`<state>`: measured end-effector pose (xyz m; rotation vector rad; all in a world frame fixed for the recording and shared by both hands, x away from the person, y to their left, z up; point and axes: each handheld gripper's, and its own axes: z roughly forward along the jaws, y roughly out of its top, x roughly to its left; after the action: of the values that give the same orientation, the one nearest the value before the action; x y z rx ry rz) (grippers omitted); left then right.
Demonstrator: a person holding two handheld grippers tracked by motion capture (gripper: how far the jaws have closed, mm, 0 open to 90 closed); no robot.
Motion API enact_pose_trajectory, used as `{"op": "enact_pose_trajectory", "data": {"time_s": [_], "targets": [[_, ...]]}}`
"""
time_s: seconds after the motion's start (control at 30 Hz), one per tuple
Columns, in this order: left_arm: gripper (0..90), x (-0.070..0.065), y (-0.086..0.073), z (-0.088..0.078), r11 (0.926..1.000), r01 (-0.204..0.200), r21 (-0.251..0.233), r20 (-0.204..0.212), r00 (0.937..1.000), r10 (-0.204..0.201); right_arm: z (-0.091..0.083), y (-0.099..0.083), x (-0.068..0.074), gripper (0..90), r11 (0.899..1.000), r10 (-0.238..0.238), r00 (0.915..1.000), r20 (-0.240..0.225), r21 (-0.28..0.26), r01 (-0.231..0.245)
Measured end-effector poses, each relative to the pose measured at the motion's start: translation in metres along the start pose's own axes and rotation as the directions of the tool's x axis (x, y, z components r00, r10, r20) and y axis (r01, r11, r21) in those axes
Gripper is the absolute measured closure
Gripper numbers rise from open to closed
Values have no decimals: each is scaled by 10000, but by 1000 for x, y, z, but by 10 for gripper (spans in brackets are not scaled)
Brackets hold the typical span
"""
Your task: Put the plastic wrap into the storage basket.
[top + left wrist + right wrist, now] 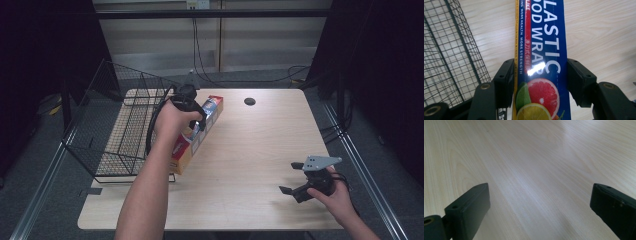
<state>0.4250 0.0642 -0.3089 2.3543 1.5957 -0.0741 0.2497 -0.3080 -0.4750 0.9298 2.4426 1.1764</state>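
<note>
Blue plastic wrap box [544, 50] clamped across width in left gripper [196, 120], just right of wire basket [115, 125]. Keep squeeze firm, box level, lift long end clear of basket rim. Right gripper [295, 181] spread apart, idle, well right of basket. Pale wood table [260, 150]; grey floor, dark curtains around.

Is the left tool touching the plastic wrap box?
Touching. In the left gripper view, the left tool has both black jaws pressed flat against the sides of the box, with no gap on either side.
</note>
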Motion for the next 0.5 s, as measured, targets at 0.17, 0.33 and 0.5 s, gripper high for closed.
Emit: {"op": "enact_pose_trajectory", "data": {"time_s": [0.17, 0.33, 0.5], "targets": [[444, 5, -1, -10, 10000, 56, -77, -28, 10000, -56, 0, 0, 0, 28, 10000, 8, 10000, -26, -37, -8], [444, 9, -2, -16, 9999, 142, -27, -37, 9999, -142, 0, 0, 0, 28, 10000, 6, 10000, 3, 1, -6], [444, 14, -4, -25, 9995, 269, -190, -54, 9996, -270, 0, 0, 0, 28, 10000, -6, 10000, 55, -37, 6]]}}
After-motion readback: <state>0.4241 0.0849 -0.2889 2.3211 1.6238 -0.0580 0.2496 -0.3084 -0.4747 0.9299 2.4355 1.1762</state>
